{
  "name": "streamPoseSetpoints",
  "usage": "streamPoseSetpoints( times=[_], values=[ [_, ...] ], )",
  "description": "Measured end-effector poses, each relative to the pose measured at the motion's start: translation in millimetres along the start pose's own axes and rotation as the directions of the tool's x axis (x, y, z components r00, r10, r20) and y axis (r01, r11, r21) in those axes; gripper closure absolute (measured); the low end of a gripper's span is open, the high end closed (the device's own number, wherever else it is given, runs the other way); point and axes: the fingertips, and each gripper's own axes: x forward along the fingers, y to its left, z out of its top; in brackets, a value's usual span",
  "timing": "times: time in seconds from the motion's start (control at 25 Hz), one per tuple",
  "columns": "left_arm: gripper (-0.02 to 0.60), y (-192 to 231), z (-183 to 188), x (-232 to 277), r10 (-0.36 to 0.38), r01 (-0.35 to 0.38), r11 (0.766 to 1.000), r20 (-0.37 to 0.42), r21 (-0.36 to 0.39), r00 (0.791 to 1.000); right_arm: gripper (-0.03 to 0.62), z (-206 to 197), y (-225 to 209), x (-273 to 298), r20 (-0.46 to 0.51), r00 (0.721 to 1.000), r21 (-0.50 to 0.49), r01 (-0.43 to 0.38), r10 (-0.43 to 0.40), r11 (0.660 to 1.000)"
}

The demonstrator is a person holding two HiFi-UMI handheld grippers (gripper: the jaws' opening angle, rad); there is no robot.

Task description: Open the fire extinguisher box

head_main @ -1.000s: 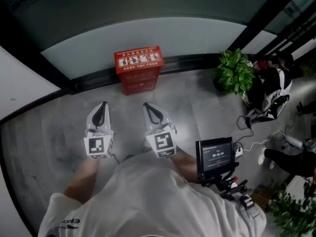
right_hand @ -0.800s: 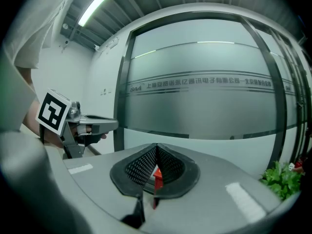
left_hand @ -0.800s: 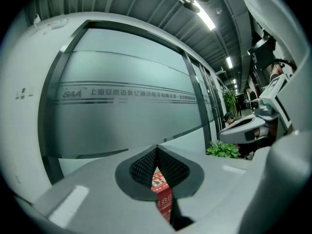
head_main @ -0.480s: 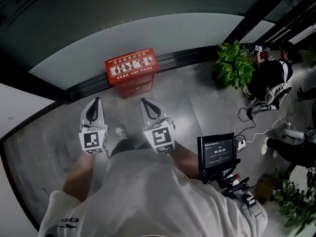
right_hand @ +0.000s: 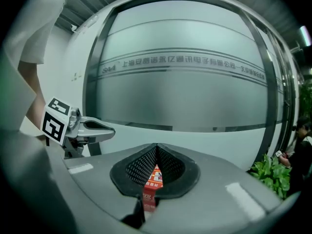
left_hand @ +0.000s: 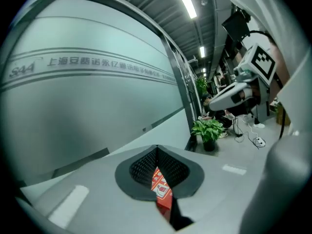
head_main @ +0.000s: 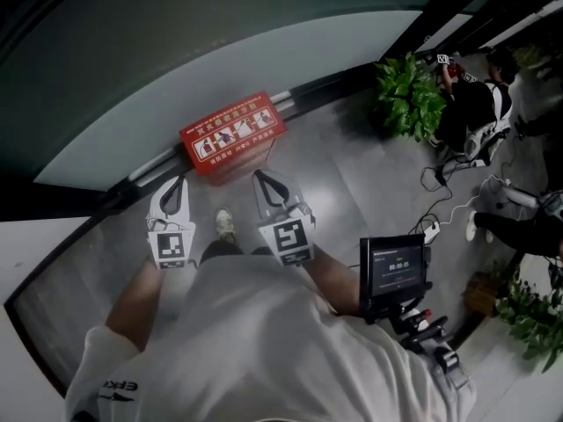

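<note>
I am holding the grey two-jaw left gripper (head_main: 182,183) and its twin, the right gripper (head_main: 262,178), with jaws pressed together and pinching nothing. Both are pointing at the red rectangular fire extinguisher box (head_main: 233,133), which stands on the grey floor (head_main: 352,192) against the frosted glass wall (head_main: 220,60). I am judging it rigid, heavy and smooth-painted, and taking the lid's front edge as the best hold.

Dim indoor light, fisheye-bent edges, dark corners

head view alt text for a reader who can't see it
Seen from above, a person points the shut left claw and right claw at a red box on the floor by a glass wall. A plant stands farther right, a screen at lower right.
</note>
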Motion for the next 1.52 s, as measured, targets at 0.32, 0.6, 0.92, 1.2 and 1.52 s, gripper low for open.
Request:
streamPoseSetpoints(
  times=[0.32, 0.6, 0.92, 1.2, 1.52],
  values=[
    [0.578, 45, -53, 63, -0.187, 0.188, 0.979, -0.026, 0.073, 0.982, 0.580, -10, 2, 70, -0.098, 0.983, 0.009, 0.156, -0.155, 0.988],
    [0.578, 45, -102, 95, -0.270, 0.290, 0.937, -0.121, 0.196, 0.955, 0.580, -28, -6, 86, -0.158, 0.961, 0.019, 0.234, -0.228, 0.972],
    [0.578, 28, -158, 123, -0.285, 0.343, 0.883, -0.213, 0.322, 0.934, 0.580, -61, 0, 101, -0.225, 0.954, 0.049, 0.214, -0.198, 0.976],
    [0.519, 0, -238, 132, -0.309, 0.471, 0.723, -0.372, 0.506, 0.875, 0.580, -99, -3, 113, -0.287, 0.943, 0.076, 0.198, -0.168, 0.977],
    [0.340, -27, -312, 140, -0.349, 0.567, 0.476, -0.447, 0.672, 0.824, 0.580, -154, -2, 123, -0.335, 0.928, 0.104, 0.209, -0.164, 0.972]
  ],
)
